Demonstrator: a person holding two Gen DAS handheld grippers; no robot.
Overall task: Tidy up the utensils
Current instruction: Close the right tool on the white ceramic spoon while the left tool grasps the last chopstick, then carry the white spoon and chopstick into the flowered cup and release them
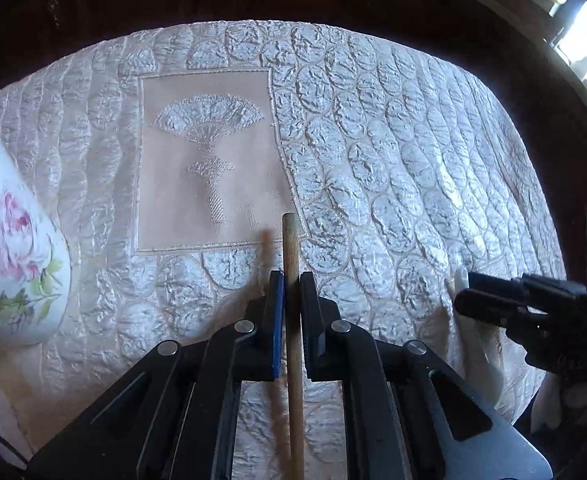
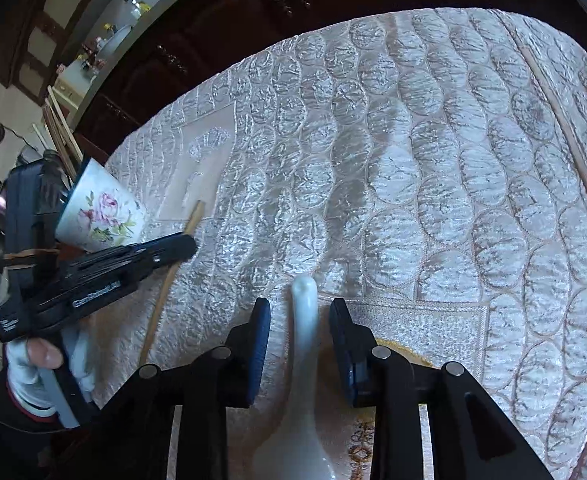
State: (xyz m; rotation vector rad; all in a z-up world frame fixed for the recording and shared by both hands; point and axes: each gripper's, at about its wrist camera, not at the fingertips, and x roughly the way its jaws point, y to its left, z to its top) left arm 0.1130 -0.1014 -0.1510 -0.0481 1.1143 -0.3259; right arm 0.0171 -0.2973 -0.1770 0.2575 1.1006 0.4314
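Wooden chopstick (image 1: 292,320) pinched in left tongs (image 1: 292,292); white spoon (image 2: 305,344) loose between spread right tongs (image 2: 299,320).

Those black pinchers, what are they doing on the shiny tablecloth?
A person is tidying utensils with a pincher in each hand. The left gripper is shut on a wooden chopstick. The right gripper is open, with a white spoon lying between its fingers, not pinched. A flowery cup stands on the tablecloth beside the left gripper, with nothing placed in it yet that I can see.
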